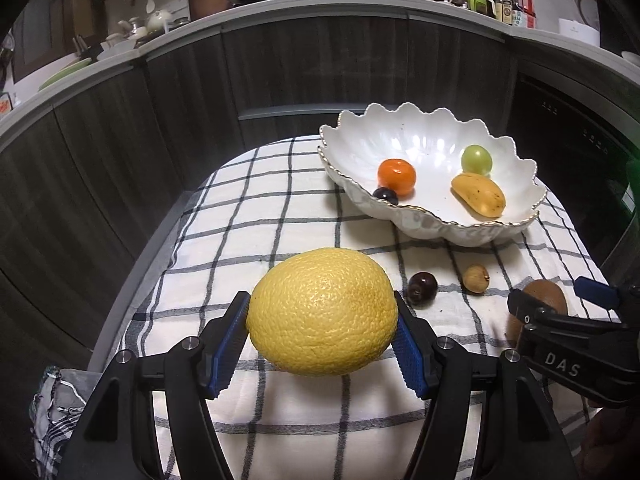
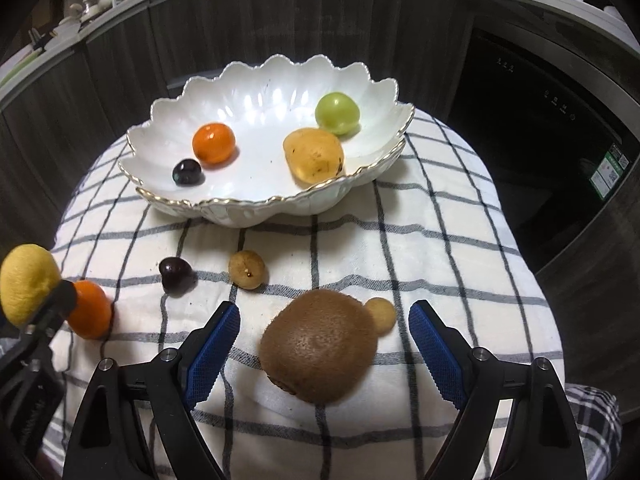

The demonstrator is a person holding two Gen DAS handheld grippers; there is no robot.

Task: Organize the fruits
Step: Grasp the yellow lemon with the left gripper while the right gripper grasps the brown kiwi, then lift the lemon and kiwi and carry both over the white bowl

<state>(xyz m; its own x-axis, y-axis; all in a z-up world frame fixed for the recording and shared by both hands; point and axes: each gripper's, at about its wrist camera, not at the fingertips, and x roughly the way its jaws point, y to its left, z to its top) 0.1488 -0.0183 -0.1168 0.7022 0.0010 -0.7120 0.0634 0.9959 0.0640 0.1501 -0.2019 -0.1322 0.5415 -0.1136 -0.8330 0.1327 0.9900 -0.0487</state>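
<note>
Lemon (image 1: 322,312) clamped; kiwi (image 2: 320,346) between spread tool (image 2: 324,344).

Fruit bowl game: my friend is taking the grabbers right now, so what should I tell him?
Left hand-held gripper: shut on the yellow citrus, which looks still on the checked cloth.
Right hand-held gripper: open, one pad on each side of the kiwi, not touching.
Done: orange, green fruit, yellow fruit and dark fruit lie in the white bowl.
Left: citrus, kiwi, second orange, dark cherry-like fruit and two small tan fruits.
</note>
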